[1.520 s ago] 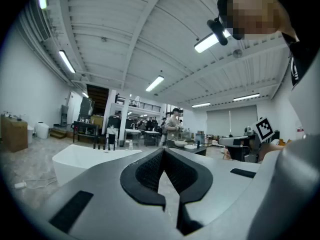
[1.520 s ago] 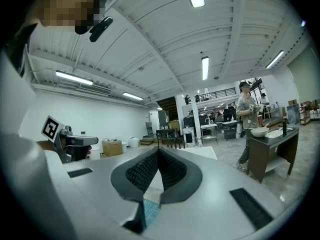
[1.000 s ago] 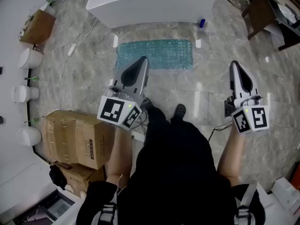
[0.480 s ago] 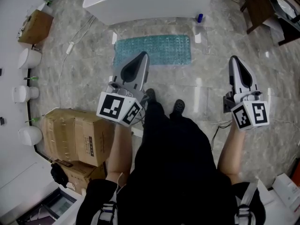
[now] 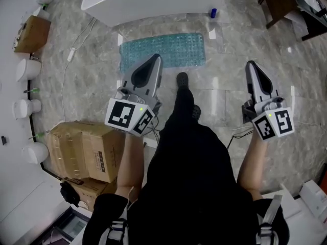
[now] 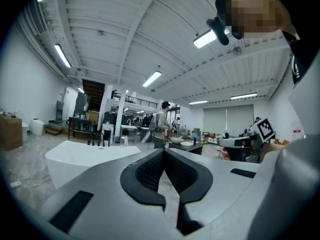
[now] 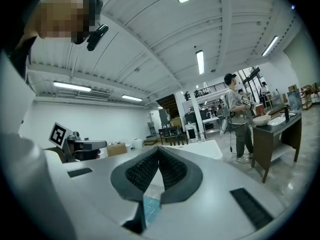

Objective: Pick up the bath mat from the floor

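Observation:
A teal bath mat [image 5: 164, 50] lies flat on the marble floor in front of a white bathtub [image 5: 153, 1]. My left gripper [image 5: 156, 58] is held above the mat's near left part, its jaws shut and empty. My right gripper [image 5: 250, 64] hangs over bare floor to the right of the mat, also shut with nothing in it. In the left gripper view the left gripper [image 6: 163, 151] points level across the room, tips together. Under the closed right gripper [image 7: 158, 149], a sliver of the mat [image 7: 151, 207] shows. One shoe [image 5: 182, 79] stands just short of the mat's near edge.
Cardboard boxes [image 5: 84, 149] are stacked at the left beside my leg. A small blue bottle [image 5: 213, 13] stands by the tub's right end. A cable [image 5: 71, 60] trails over the floor at the left. Dark wooden furniture [image 5: 283, 4] stands at the far right. White fixtures [image 5: 28, 70] line the left wall.
One foot has stepped forward to the mat's near edge, and the whole view has shifted with the walk. Both grippers stay shut and hold the same pose.

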`<state>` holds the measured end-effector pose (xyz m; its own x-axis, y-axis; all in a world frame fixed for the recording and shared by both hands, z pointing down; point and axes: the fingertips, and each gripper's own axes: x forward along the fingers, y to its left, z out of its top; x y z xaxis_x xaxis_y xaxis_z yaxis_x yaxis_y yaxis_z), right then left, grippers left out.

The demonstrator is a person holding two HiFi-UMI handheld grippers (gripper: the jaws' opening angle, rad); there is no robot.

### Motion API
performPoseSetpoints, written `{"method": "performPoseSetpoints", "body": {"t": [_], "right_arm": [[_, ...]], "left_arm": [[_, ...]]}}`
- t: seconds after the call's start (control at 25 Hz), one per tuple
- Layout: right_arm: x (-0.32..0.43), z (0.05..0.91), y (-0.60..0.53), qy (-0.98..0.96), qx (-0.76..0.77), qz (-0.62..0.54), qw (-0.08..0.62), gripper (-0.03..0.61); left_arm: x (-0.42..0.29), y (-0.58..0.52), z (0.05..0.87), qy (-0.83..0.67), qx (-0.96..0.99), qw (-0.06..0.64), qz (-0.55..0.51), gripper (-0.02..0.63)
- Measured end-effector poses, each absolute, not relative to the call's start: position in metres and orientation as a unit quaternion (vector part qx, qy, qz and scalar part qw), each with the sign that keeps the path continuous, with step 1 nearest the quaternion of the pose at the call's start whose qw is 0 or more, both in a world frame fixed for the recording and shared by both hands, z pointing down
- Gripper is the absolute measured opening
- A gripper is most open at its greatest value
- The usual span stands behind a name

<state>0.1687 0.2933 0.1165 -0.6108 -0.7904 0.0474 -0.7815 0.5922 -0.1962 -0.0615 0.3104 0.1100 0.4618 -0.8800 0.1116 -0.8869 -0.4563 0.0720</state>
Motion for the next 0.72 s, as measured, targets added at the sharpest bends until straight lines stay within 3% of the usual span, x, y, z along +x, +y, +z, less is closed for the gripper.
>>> {"method": "performPoseSetpoints", "body": {"t": [0.44, 0.72], "right_arm": [[0.168, 0.121, 0.177, 0.883, -0.459, -0.096, 0.003, 0.014], [0.146, 0.115, 0.094, 0.89, -0.447, -0.092, -0.013, 0.014]], "left_arm": [[-0.059, 0.169, 0.133, -0.492, 0.866, 0.083, 0.016, 0.012], [-0.062, 0.07, 0.118, -0.469, 0.881, 0.06, 0.013, 0.012]]}}
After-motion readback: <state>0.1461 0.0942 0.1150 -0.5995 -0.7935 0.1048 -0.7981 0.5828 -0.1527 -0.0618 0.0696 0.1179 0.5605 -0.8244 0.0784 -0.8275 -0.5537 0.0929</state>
